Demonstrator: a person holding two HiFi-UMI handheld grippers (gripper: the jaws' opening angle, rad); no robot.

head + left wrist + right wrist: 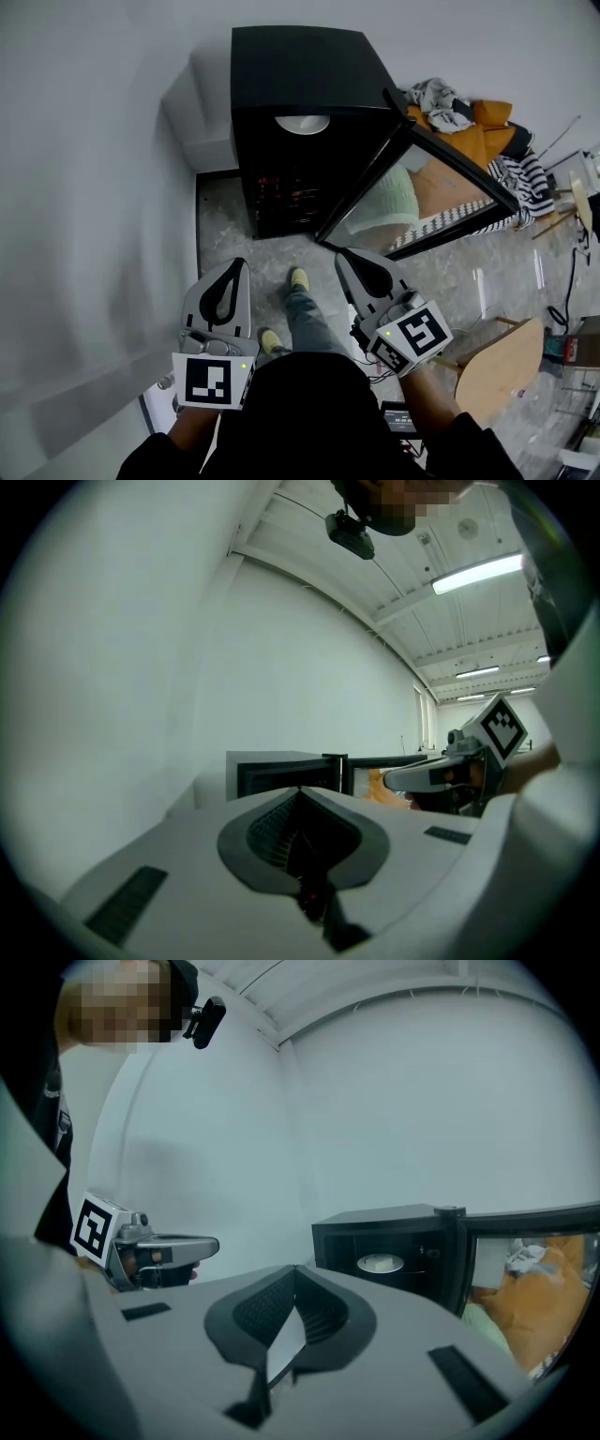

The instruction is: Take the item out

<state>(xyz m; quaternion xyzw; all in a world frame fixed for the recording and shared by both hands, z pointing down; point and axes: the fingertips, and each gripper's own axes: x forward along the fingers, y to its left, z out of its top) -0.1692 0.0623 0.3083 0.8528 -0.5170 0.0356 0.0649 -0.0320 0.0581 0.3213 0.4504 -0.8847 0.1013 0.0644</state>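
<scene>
A black cabinet (300, 66) stands on the floor against the wall, its glass door (422, 192) swung open to the right. On its top shelf lies a round white item (302, 123), which the right gripper view also shows as a white item (380, 1263). Both grippers hover side by side well short of the cabinet, pointing at it. My left gripper (241, 263) has its jaws together and nothing in them. My right gripper (341, 254) is likewise shut and empty. Lower shelves inside are dark, with faint red glints.
The white wall (94, 187) runs close along the left. A heap of orange and striped clothes (478, 131) lies behind the open door. A wooden chair (497, 370) stands at the right. The person's legs and yellow-green shoe (298, 278) are below the grippers.
</scene>
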